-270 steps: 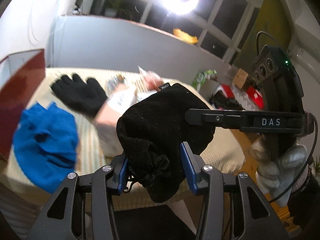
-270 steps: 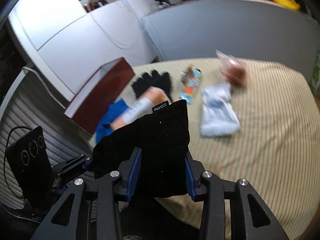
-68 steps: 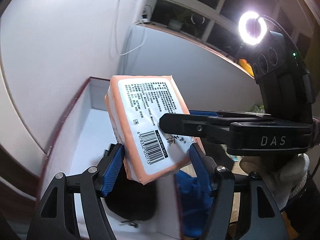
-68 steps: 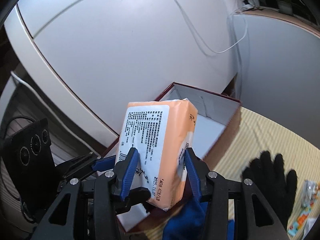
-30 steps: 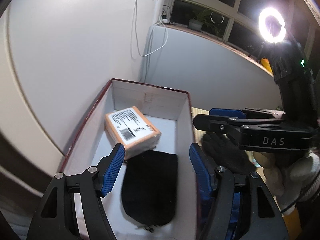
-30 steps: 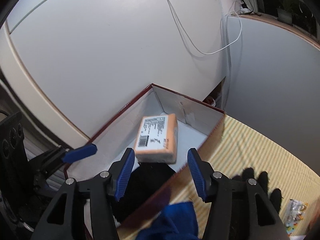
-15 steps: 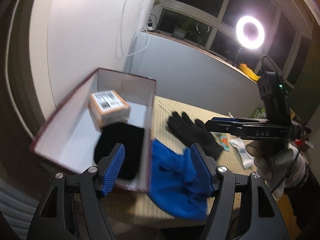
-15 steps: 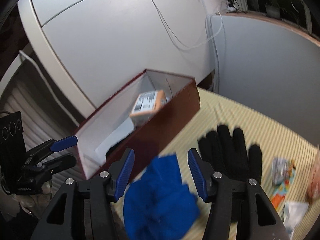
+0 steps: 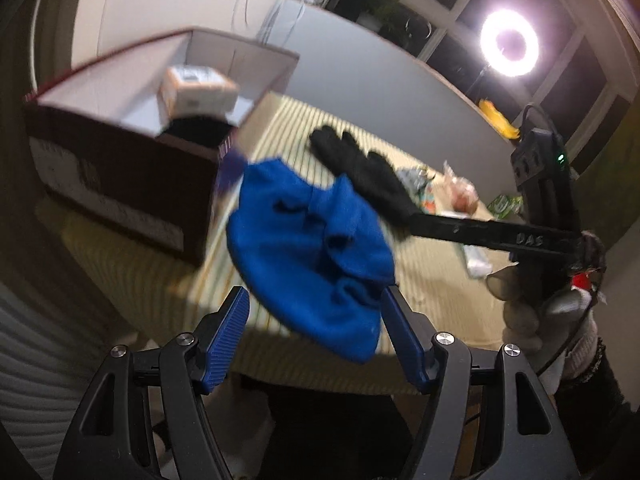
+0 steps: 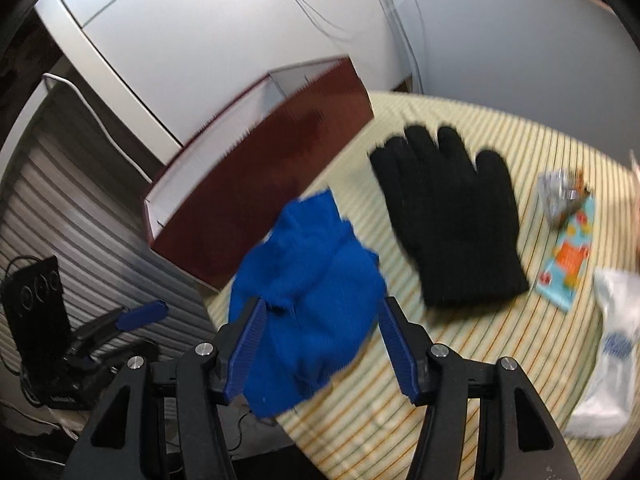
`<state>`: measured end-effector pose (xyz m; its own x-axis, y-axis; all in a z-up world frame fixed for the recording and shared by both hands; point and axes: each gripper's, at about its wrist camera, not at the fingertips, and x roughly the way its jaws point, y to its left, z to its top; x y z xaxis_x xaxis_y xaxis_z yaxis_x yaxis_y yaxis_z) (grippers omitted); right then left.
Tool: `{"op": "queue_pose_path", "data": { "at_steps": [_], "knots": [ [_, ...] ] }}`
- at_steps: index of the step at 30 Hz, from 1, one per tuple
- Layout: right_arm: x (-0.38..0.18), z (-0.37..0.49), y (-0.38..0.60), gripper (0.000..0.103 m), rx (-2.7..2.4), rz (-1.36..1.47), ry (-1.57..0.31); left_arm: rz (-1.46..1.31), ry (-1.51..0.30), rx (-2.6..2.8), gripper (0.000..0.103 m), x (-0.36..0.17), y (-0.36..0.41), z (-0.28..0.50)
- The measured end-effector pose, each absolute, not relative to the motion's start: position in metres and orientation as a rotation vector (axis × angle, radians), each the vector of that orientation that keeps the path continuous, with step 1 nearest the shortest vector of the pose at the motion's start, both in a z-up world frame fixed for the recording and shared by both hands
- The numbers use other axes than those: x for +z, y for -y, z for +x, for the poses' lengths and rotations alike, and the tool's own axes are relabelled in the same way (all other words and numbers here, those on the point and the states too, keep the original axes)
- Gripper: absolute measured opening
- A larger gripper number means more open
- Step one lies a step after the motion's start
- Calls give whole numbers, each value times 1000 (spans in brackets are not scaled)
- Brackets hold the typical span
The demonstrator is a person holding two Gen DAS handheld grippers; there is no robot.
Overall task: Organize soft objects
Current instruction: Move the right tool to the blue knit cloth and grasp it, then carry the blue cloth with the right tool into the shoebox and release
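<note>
A crumpled blue cloth (image 9: 312,248) (image 10: 308,280) lies on the striped table top near its edge, beside a dark red box (image 9: 120,168) (image 10: 272,152). In the box are an orange tissue pack (image 9: 196,88) and a black pouch (image 9: 196,128). A black glove (image 9: 360,176) (image 10: 452,208) lies flat just beyond the cloth. My left gripper (image 9: 316,320) is open just short of the cloth, which shows between its blue pads untouched. My right gripper (image 10: 320,328) is open over the same cloth, pads clear of it.
A silver wrapper (image 10: 560,192), a colourful snack packet (image 10: 568,256) and a white packet (image 10: 612,360) lie to the right on the table (image 10: 460,380). A gloved hand (image 9: 540,308) holds the right gripper (image 9: 424,222). A white wall and a ribbed panel (image 10: 80,200) stand behind the box.
Both grippers have swung from above the box down toward the blue cloth, which now looms large between their fingers. The tissue pack stays in the box.
</note>
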<state>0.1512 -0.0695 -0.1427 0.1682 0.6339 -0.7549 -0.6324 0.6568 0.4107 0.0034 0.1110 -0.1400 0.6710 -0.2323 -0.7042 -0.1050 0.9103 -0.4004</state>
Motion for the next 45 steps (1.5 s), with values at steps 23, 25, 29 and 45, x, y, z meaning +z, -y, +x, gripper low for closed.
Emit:
{"op": "queue_pose_path", "data": {
  "at_steps": [23,25,29,45],
  "knots": [
    [-179,162,30,55,945,36,-1173,-378,-903,-78,68,-178,-94,60],
    [-177,160,26,54,961,34,-1170,-389,-901,-103,67,-178,-91,62],
    [-176,157,19,38,999,30,-1181,-388,-888,-131,65,-179,-85,67],
    [-173,147,9,10,1066,63,-1217,-448,-851,-211,39,-170,-83,69]
  ]
}}
